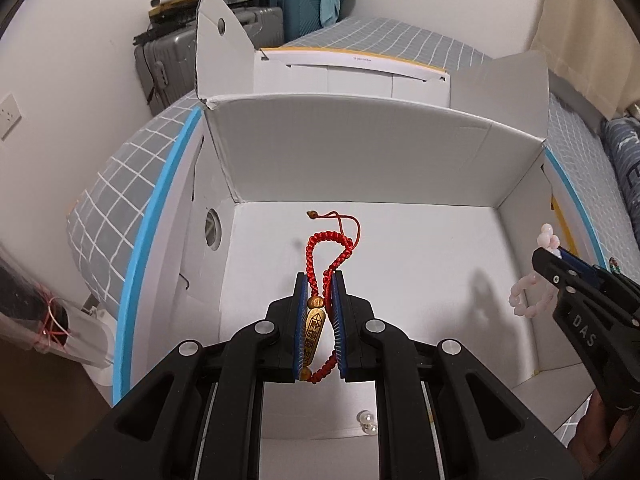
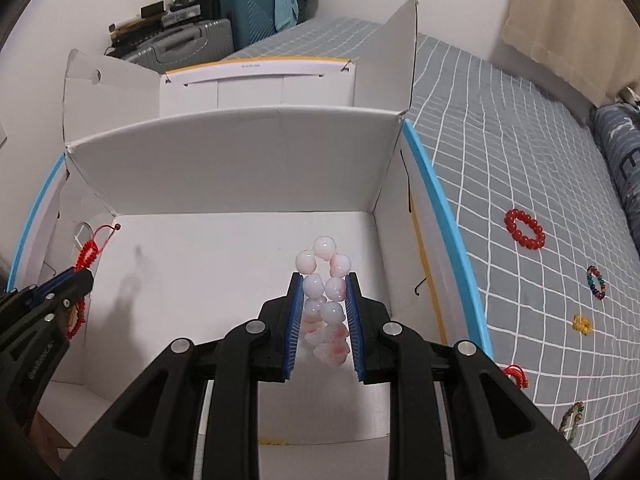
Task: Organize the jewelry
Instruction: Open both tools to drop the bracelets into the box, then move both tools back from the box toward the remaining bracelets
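My left gripper (image 1: 321, 280) is shut on a red braided cord bracelet (image 1: 334, 240) with a gold plaque, held above the floor of the open white cardboard box (image 1: 360, 152). My right gripper (image 2: 323, 280) is shut on a pink-white bead bracelet (image 2: 325, 288), also over the box floor. In the left wrist view the right gripper (image 1: 560, 258) shows at the right with the pink bracelet (image 1: 528, 300) hanging from it. In the right wrist view the left gripper (image 2: 82, 272) shows at the left with the red cord bracelet (image 2: 90, 250). Two pearl beads (image 1: 368, 422) lie on the box floor.
On the grey checked bedspread (image 2: 520, 140) right of the box lie a red bead bracelet (image 2: 525, 229), a multicoloured bead bracelet (image 2: 596, 282), a yellow flower piece (image 2: 582, 324), a red cord piece (image 2: 516, 374) and a brownish bead bracelet (image 2: 572, 420). Suitcases (image 1: 224, 40) stand behind the box.
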`<state>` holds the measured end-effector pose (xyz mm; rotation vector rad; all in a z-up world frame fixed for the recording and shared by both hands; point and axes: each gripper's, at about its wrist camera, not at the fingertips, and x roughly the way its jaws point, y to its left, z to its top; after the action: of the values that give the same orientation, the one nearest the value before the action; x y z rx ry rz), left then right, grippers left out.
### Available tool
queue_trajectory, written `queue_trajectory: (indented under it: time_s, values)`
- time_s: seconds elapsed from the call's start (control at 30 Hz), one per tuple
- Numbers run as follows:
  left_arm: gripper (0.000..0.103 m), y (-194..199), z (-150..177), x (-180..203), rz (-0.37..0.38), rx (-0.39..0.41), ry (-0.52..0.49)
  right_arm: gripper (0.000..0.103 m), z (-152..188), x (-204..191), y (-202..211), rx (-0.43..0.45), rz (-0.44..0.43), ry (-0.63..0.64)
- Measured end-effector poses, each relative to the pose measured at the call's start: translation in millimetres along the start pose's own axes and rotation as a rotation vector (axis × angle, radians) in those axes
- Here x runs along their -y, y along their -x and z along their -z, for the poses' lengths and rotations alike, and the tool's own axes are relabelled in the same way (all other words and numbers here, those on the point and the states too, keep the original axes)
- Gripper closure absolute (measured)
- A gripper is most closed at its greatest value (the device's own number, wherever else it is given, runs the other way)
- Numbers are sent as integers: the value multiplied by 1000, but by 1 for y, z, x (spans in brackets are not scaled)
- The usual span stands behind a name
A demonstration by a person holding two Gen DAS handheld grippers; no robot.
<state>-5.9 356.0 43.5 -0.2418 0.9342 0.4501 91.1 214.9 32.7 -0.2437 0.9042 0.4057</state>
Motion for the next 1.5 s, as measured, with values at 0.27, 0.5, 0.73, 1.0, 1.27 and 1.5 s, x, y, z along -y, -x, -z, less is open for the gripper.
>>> queue_trajectory:
  time_s: [0.27, 0.5, 0.73, 1.0, 1.27, 1.5]
  values:
    - [86, 0, 0, 2, -14, -20, -6, 79, 1, 1, -4, -30, -2, 3]
    - [61, 9, 0, 0, -20, -6, -3, 59, 0, 0, 7, 4, -12, 8]
    - [35, 29, -1, -2, -27, 53, 1, 34, -2, 1, 22, 52, -25, 7]
    - [13, 60, -3, -7, -14, 145, 20, 11, -4, 4, 50, 120, -19, 22]
    - [6, 72, -4, 10, -3, 185, 0, 9, 1, 31, 73, 150, 22, 6]
    - [6, 79, -4, 41, 34, 192, -45, 10, 16, 80, 91, 163, 64, -57]
